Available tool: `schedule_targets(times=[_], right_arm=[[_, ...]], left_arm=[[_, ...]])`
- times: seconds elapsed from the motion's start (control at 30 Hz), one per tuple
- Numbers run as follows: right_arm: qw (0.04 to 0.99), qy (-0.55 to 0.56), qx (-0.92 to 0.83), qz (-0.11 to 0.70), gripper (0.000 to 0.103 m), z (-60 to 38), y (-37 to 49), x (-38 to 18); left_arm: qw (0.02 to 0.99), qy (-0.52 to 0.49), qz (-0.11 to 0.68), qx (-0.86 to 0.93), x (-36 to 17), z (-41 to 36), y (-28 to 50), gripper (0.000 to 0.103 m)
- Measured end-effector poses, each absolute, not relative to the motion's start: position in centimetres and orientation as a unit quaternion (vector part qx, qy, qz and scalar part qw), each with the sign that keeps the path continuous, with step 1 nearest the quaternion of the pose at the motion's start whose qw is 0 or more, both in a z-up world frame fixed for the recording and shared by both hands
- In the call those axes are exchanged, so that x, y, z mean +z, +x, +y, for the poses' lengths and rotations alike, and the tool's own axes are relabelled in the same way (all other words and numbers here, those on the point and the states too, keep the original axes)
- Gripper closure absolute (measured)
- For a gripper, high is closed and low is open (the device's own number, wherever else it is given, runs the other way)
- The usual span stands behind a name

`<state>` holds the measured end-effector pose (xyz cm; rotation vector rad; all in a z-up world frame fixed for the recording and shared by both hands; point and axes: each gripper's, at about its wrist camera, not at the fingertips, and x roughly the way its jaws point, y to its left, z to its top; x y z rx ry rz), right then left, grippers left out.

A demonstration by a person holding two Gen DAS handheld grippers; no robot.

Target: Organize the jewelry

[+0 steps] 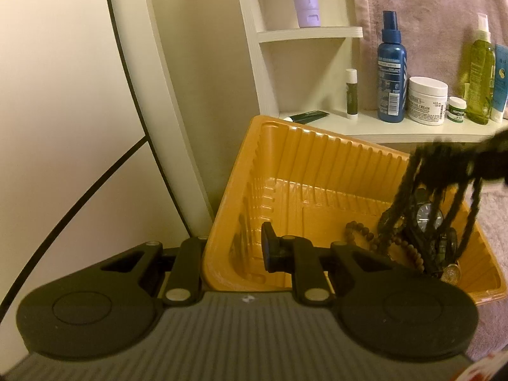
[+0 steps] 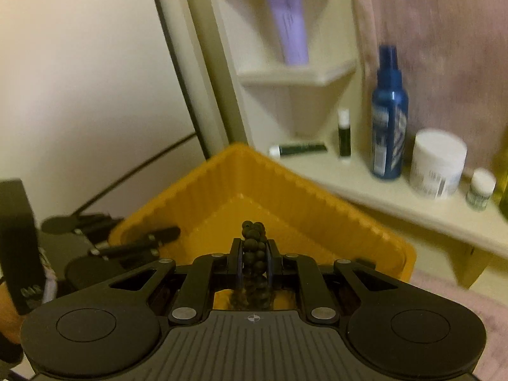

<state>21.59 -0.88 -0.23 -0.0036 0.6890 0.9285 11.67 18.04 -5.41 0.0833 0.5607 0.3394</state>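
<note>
1. My right gripper (image 2: 254, 262) is clamped on a bunch of dark beaded strands (image 2: 254, 247), looped several times between the pads. In the left wrist view those strands (image 1: 444, 190) dangle over the right corner of the orange tray (image 1: 285, 146), above the pieces already lying there.

2. My left gripper (image 1: 235, 250) pinches the tray's near wall, one finger inside and one outside, holding the tray steady.

3. Risk: the hanging loops may drape over the wristwatch (image 1: 429, 217) and the brown bead bracelet (image 1: 358, 231) and tangle with them. If I let go too high, the strands may pile in a knot or spill over the rim.

4. Risk: a loop might snag on my own pad when I open, so the strands get pulled back out as I withdraw.

5. Risk: the tray looks like thin moulded plastic. It may flex or tip if my left grip twists, and the contents would slide to the low corner.

6. Materials: the beads are small, round and matte, dark olive to black, and the strands hang limp. The tray is glossy with ribbed, corrugated walls and a stepped floor. The watch has a dark round dial and a dark strap. Near it a small round metallic piece (image 1: 451, 274) glints; what it is I cannot tell.

7. Behind the tray, a pale shelf (image 1: 412, 133) holds bottles and jars, clear of my path.
</note>
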Motion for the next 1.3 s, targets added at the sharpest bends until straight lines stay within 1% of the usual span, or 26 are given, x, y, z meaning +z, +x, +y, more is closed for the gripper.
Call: schedule_targets(times=[0.27,0.43,0.47,0.5,0.53,0.57,0.6,0.8,1.03,1.3], right_arm=[[0.829,-0.003,0.426,0.362,0.089,0.1,22.1,-3.7],[0.832,-0.008,0.412,0.371,0.088,0.1,22.2,-4.8],[0.832,-0.011,0.411,0.372,0.084,0.1,22.2,-4.9],[0.832,-0.016,0.410,0.372,0.073,0.1,22.3,-5.0],[0.834,-0.017,0.409,0.369,0.065,0.0,22.2,-5.0],[0.837,-0.017,0.408,0.365,0.049,0.0,22.1,-4.9],[0.841,-0.014,0.406,0.357,0.041,-0.2,22.0,-4.8],[0.855,-0.011,0.403,0.328,0.032,-0.6,21.7,-3.5],[0.860,0.000,0.397,0.320,0.029,-1.5,21.6,-2.5],[0.870,0.023,0.361,0.334,0.028,-4.7,20.7,-3.1]], left_arm=[[0.945,0.039,0.277,0.168,-5.4,18.0,11.7,0.086],[0.944,0.037,0.280,0.169,-5.5,18.2,12.0,0.086],[0.944,0.037,0.280,0.169,-5.5,18.2,12.0,0.086],[0.944,0.036,0.280,0.169,-5.5,18.2,12.0,0.086],[0.944,0.036,0.280,0.169,-5.5,18.2,12.0,0.086],[0.945,0.036,0.279,0.169,-5.5,18.2,12.0,0.086],[0.944,0.036,0.280,0.169,-5.5,18.2,12.0,0.086],[0.945,0.034,0.278,0.169,-5.5,18.2,12.0,0.086],[0.945,0.028,0.279,0.169,-5.6,18.4,12.0,0.086],[0.942,0.002,0.288,0.170,-6.4,19.4,12.2,0.086]])
